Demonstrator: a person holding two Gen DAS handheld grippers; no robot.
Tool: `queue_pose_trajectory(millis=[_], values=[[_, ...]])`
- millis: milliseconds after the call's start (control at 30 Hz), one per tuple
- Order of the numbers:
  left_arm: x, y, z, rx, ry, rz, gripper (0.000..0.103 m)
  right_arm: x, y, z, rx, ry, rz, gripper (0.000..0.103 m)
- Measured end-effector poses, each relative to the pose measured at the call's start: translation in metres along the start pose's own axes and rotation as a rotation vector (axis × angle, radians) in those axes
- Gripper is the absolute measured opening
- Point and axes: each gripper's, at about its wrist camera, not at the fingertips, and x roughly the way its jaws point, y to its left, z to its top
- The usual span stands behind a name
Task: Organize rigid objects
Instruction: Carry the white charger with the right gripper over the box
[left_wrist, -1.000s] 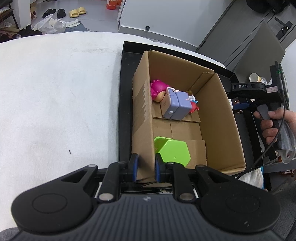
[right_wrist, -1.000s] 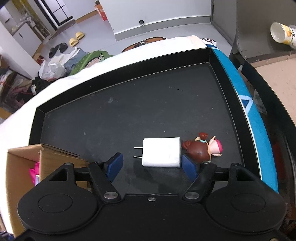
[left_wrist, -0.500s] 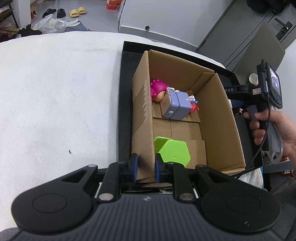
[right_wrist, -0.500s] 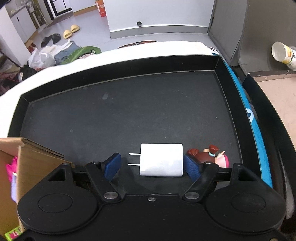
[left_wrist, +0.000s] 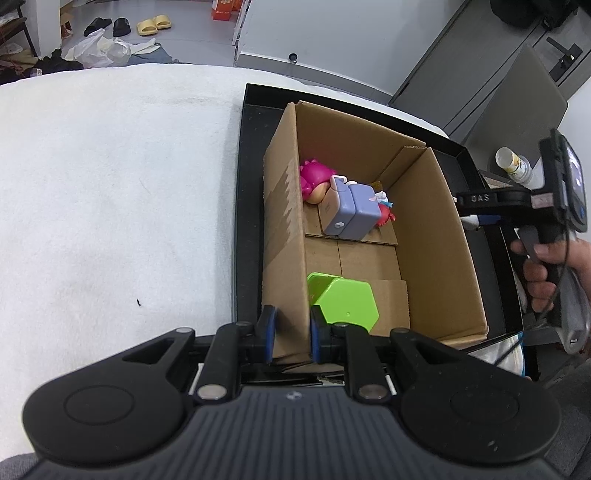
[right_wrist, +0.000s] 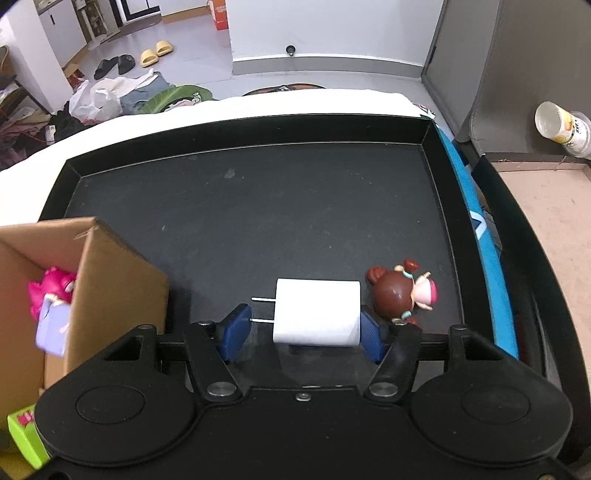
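My left gripper (left_wrist: 289, 334) is shut on the near left wall of an open cardboard box (left_wrist: 282, 221) that stands in a black tray (left_wrist: 242, 206). The box holds a green hexagonal block (left_wrist: 347, 304), a lilac box-shaped toy (left_wrist: 351, 216) and a pink-haired figurine (left_wrist: 314, 181). In the right wrist view, my right gripper (right_wrist: 301, 332) is open around a white plug charger (right_wrist: 317, 312) lying on the tray floor (right_wrist: 258, 221), prongs pointing left. A brown-haired figurine (right_wrist: 400, 297) lies just right of the charger. The box corner (right_wrist: 110, 280) is at the left.
The tray lies on a white cloth-covered table (left_wrist: 110, 203). A blue strip (right_wrist: 476, 251) runs along the tray's right rim. A paper cup (right_wrist: 561, 127) sits on a surface off to the right. Shoes and bags lie on the floor beyond.
My right gripper has swung and shifted so the charger sits squarely between its fingers and the box shows more at left. The left gripper has held still on the box wall.
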Motion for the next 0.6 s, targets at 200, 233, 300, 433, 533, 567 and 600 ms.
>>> queue_pose_trajectory(millis=[200,233,300,433,533,567,600], values=[[-0.001,0.001,0.000,-0.001,-0.003,-0.003,0.018,-0.021,-0.003,-0.004,0.021,-0.032,0.016,0.060],[-0.002,0.001,0.000,-0.002,-0.003,-0.004,0.018,-0.024,-0.004,-0.007,0.026,-0.037,0.019,0.060],[-0.002,0.001,0.000,-0.001,-0.004,-0.006,0.018,-0.030,-0.005,-0.012,0.031,-0.042,0.028,0.061],[-0.004,0.001,-0.001,0.004,-0.012,-0.008,0.018,-0.045,-0.005,-0.021,0.033,-0.060,0.038,0.061],[-0.007,0.002,-0.002,0.005,-0.021,-0.011,0.017,-0.056,-0.008,-0.026,0.044,-0.074,0.044,0.061],[-0.007,0.002,-0.002,0.004,-0.021,-0.012,0.017,-0.060,-0.009,-0.028,0.047,-0.080,0.045,0.061],[-0.007,0.002,-0.002,0.003,-0.022,-0.011,0.017,-0.063,-0.009,-0.030,0.049,-0.084,0.047,0.061]])
